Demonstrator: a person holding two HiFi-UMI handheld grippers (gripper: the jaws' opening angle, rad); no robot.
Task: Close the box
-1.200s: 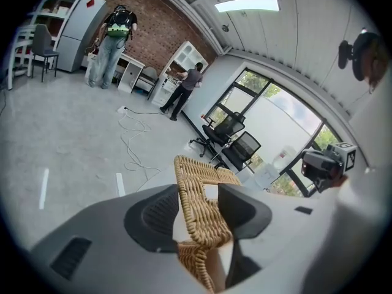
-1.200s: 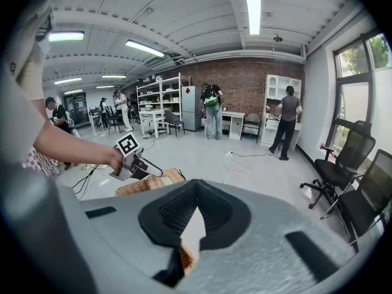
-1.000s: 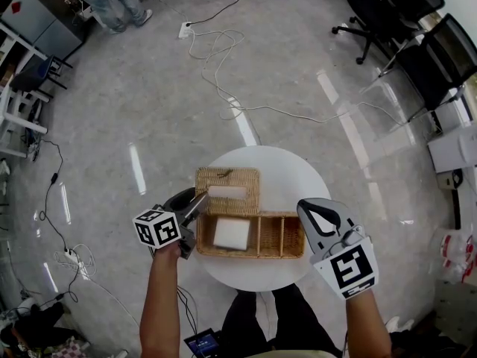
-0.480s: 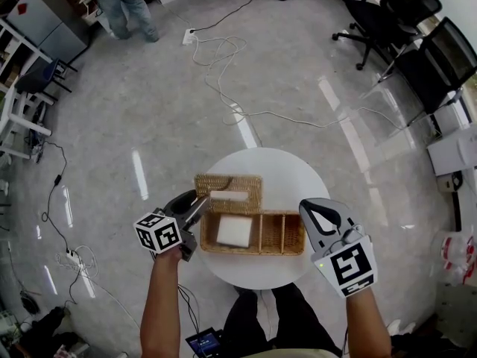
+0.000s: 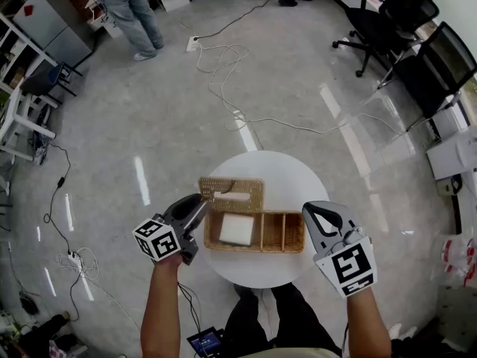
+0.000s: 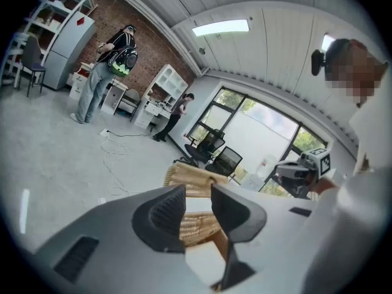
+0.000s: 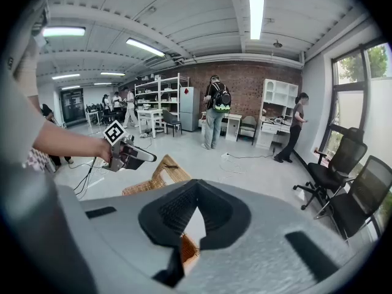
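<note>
Standing on the round white table (image 5: 287,177), the wicker box (image 5: 257,250) has its front edge toward the person. It is divided into compartments, and a white block (image 5: 237,230) sits in the leftmost one. The lid (image 5: 223,186) remains attached along the far edge and is tilted up, leaving the box uncovered. A pale slot is visible in its face.

Left gripper (image 6: 197,192): positioned at the left end of the lid, near the box's far left corner. Its jaws stand partly apart and have just been closing. The lid's wicker face shows through the gap, beyond the tips. No pad is seen pressing on it, and nothing is clamped.

Right gripper (image 7: 196,184): held over the table's right edge, just beside the right end of the box and clear of it. Its jaw tips meet, and it carries nothing.

Surroundings: a white cable (image 5: 223,58) lies across the grey floor beyond the table. Black office chairs (image 5: 387,6) stand at the upper right of the head view.
</note>
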